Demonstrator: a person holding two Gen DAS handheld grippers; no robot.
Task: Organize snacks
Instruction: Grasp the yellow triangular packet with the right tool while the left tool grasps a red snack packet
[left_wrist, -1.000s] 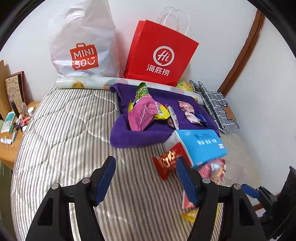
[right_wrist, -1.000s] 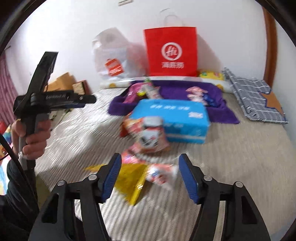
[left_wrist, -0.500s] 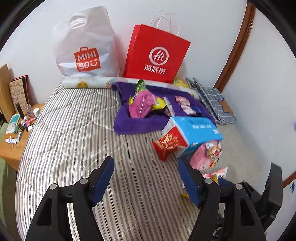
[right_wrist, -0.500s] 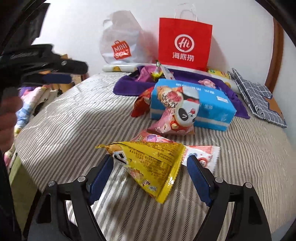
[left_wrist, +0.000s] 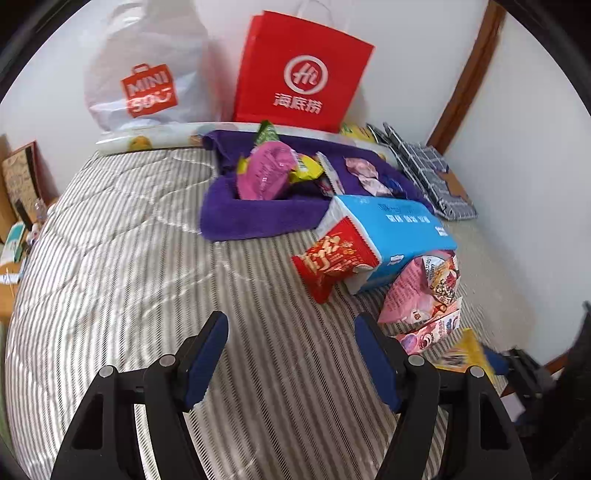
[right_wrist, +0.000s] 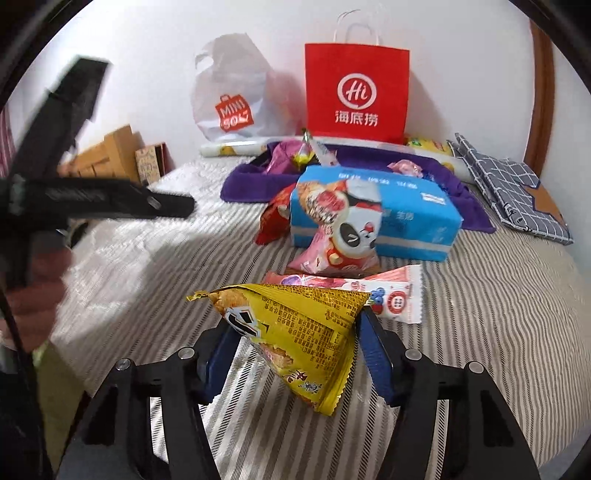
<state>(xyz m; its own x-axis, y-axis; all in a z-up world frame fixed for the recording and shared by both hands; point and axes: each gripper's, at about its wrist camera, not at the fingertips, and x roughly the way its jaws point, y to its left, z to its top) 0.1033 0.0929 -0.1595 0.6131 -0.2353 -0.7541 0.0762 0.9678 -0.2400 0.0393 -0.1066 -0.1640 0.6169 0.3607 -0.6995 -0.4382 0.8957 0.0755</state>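
Two grippers work over a striped mattress (right_wrist: 480, 332). Leftmost in the right wrist view, the left gripper (left_wrist: 291, 354) is a blurred black shape in a hand (right_wrist: 33, 295); its own camera shows its jaws spread, with only bare mattress between them. Centre, the right gripper (right_wrist: 295, 339) has its jaws closing, and the blue pads meet both sides of a yellow snack packet (right_wrist: 295, 325). That packet is wedge-shaped: its wide crimped edge runs left to right between the pads, and its long axis tapers down toward the camera. Just behind it lies a flat pink-and-white packet (right_wrist: 369, 291), then a pink panda packet (right_wrist: 340, 236) leaning on a blue tissue pack (right_wrist: 417, 218), with a red packet (right_wrist: 273, 218) at the pack's left end. Farther back, a purple towel (right_wrist: 247, 184) holds more snacks. Far right lies folded checked cloth (right_wrist: 517, 192).
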